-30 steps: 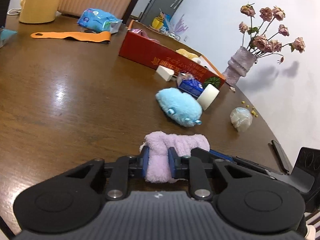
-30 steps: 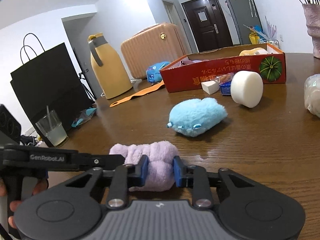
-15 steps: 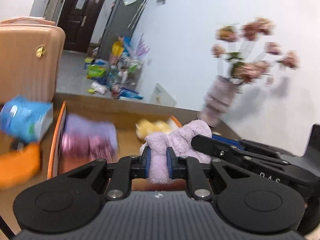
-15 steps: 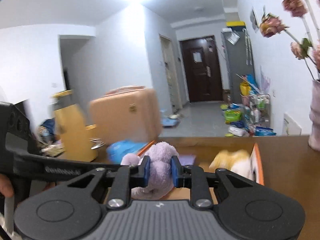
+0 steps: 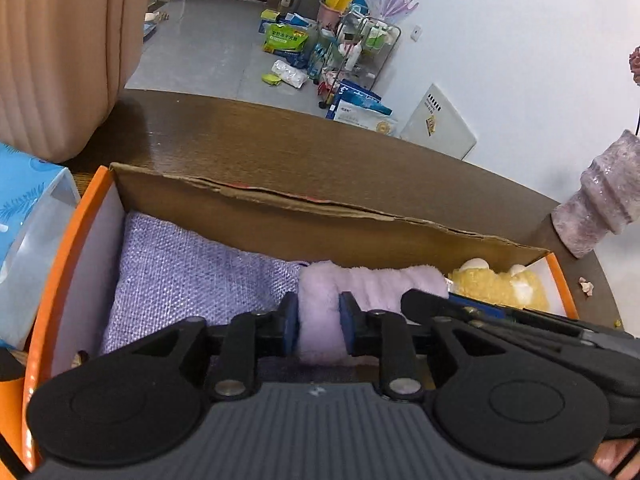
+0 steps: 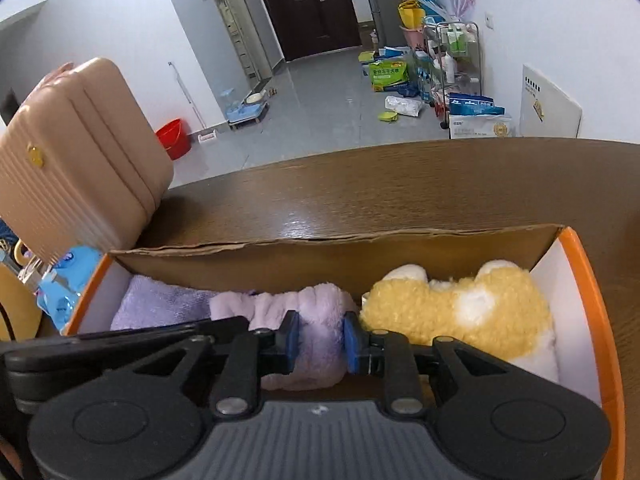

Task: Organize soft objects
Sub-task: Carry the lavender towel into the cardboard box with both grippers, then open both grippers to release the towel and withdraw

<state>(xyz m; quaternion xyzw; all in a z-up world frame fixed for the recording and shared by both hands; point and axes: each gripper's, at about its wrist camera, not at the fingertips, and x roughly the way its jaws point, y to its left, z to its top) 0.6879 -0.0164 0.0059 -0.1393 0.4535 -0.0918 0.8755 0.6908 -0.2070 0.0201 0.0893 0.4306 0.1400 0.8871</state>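
Both grippers hold one lilac fluffy plush roll inside an orange-rimmed cardboard box. My left gripper is shut on its left end. My right gripper is shut on its right end. The roll lies between a folded purple cloth on the left and a yellow plush toy on the right; the toy also shows in the left wrist view. Whether the roll rests on the box floor is hidden by the grippers.
The box stands on a brown wooden table. A tan suitcase and a blue tissue pack are to the left. A pinkish vase stands to the right of the box.
Both grippers lifted the lilac roll off the table, carried it forward over the box and lowered it between the purple cloth and the yellow toy. The grip has stayed shut.
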